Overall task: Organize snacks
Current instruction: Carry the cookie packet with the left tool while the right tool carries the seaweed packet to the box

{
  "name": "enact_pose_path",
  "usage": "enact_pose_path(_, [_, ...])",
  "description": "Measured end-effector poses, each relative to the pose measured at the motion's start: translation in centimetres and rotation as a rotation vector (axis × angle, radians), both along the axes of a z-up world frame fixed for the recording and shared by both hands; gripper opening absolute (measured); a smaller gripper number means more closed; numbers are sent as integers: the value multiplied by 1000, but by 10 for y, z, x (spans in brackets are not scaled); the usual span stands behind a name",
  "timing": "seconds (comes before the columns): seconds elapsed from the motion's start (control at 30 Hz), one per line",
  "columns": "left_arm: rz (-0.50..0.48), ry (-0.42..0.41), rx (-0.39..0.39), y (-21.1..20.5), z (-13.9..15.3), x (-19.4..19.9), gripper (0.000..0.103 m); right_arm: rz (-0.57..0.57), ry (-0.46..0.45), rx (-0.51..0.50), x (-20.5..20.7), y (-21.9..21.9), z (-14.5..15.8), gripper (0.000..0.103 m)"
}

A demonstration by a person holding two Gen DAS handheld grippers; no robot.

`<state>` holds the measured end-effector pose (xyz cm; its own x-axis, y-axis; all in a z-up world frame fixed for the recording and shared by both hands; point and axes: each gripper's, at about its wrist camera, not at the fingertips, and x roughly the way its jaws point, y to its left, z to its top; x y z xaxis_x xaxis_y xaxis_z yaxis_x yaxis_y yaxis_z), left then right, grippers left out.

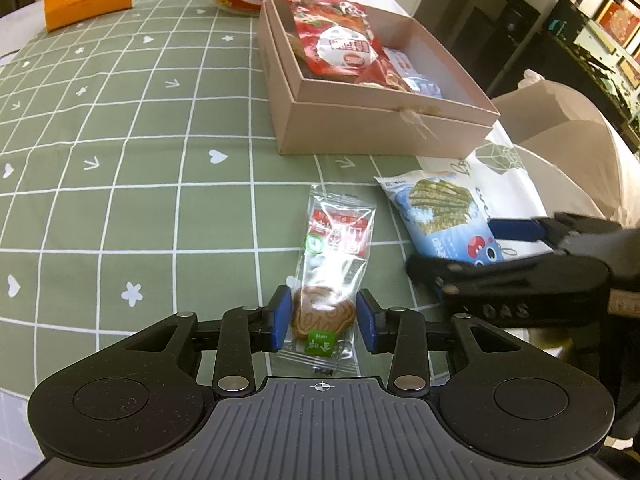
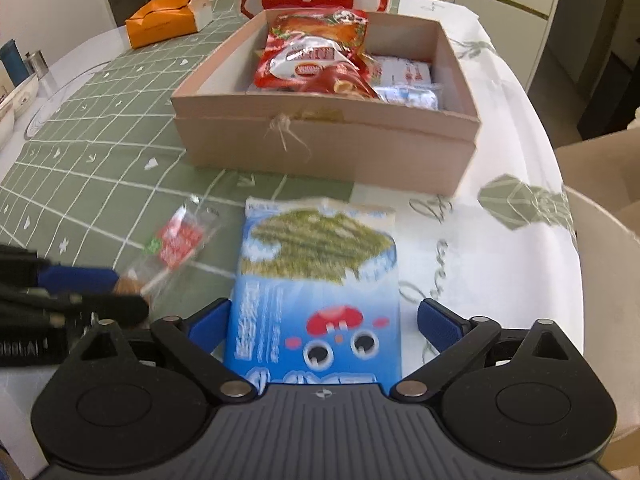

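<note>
Straddling a cookie packet [image 1: 332, 276] and a seaweed bag [image 2: 316, 292] flat on the counter [image 1: 120, 160], our left tool [image 1: 323, 322] and right tool [image 2: 324, 322] gape open; both wrappers look light, slippery and crushable, so we'd pinch the edges.

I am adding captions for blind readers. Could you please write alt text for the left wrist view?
The left claw, open, straddles a clear-wrapped cookie packet lying on a green grid tablecloth. To its right, the right claw reaches over a blue seaweed snack bag; behind them, an open pink cardboard box holds red snack bags.
</note>
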<state>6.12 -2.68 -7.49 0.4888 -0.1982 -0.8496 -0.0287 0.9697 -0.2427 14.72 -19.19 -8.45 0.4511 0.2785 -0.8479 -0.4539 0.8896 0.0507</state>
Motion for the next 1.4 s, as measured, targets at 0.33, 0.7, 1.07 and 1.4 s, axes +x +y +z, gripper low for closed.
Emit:
enact_pose_path(0.33, [-13,-25,-26,-10,1,-23,38,28,16,14,-6,-3,21,79])
enact_pose_path(0.7, [-28,-134,-23,-14,50,-9,38,22,-74,81,4,-14,79,79])
enact_pose_path(1.07, [26,-260,13,-6,95,73,38,-5,-214,107,81,-5,145,79])
enact_pose_path(1.4, [124,-142,-60,7,50,160,41,-6,-43,195,179,12,111,84])
